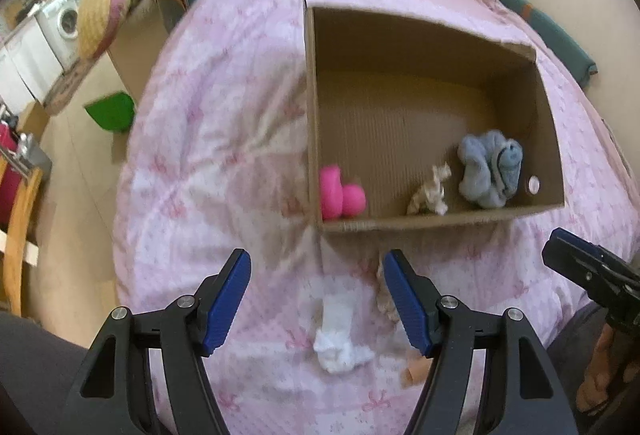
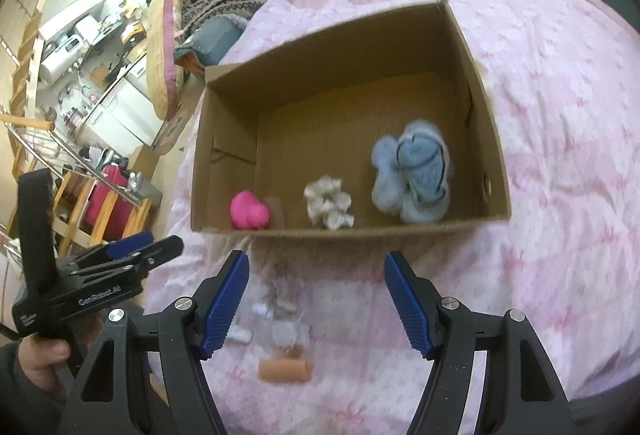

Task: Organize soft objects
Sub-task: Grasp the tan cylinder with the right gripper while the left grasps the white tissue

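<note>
- While both grippers hover over the pink bedspread (image 1: 224, 139), the cardboard box (image 1: 400, 223) sits open-topped just ahead of their fingertips, its near wall facing them.
- Inside the box, along that near wall, lie three soft things: a bright pink lump (image 1: 340, 195) in the left corner, a crumpled cream scrunchie (image 1: 430, 193) in the middle, and a fluffy pale blue bundle (image 1: 490, 171) toward the right.
- The left gripper (image 1: 316, 299) stands released, blue pads well apart, nothing between them pressed or held.
- Below its open jaws, on the bedspread, lies a crumpled white cloth (image 1: 336, 343); it is apart from both pads.
- Just beside the left gripper's right finger a beige frilly piece (image 1: 384, 299) is partly hidden, and a small tan roll (image 1: 416, 375) peeks out lower down.
- The right gripper (image 2: 316, 299) is also released and empty, jaws wide.
- Beneath its gap lie blurred whitish and grey bits (image 2: 280, 319), and nearer the camera the tan roll (image 2: 284, 369) lies on its side, touching neither pad.
</note>
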Demonstrator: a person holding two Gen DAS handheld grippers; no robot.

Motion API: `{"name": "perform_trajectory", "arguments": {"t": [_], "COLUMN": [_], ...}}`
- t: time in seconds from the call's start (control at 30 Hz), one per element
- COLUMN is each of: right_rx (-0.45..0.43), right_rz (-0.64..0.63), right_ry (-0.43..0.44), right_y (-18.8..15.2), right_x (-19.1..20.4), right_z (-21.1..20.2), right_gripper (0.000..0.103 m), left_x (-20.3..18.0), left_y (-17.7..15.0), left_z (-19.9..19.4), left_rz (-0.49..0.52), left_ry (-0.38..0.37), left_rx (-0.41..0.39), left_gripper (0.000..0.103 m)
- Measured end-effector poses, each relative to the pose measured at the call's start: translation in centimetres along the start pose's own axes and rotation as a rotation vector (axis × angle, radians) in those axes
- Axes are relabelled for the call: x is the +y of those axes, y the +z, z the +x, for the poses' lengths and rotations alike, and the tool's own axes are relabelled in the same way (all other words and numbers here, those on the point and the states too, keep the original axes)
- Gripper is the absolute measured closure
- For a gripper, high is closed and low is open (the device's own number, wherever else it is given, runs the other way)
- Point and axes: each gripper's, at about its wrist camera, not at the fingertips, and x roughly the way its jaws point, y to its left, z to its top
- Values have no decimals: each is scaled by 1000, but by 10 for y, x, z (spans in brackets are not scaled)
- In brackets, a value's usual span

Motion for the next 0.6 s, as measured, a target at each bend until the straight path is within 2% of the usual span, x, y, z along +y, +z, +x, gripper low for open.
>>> {"name": "perform_trajectory", "arguments": {"t": [0.1, 0.27, 0.33, 0.47, 0.6], "right_rx": [26, 94, 149, 312, 443], "right_rz": [26, 43, 37, -46, -130], "right_ry": [1, 9, 9, -2, 49], "right_y": [-6, -11, -15, -31, -53], "right_x": [-2, -3, -1, 15, 34], "right_z": [5, 23, 37, 70, 91], "right_gripper": [29, 29, 29, 29, 29], "left_x": [0, 9, 14, 24, 29], "left_y": [-4, -8, -8, -7, -5], "left_z": [13, 19, 20, 23, 26], "left_rz": [-13, -80, -104, -150, -180], "left_ry": [-5, -16, -6, -1, -12], "left_rx": [59, 80, 83, 87, 96], "left_gripper": [37, 37, 37, 37, 37]}}
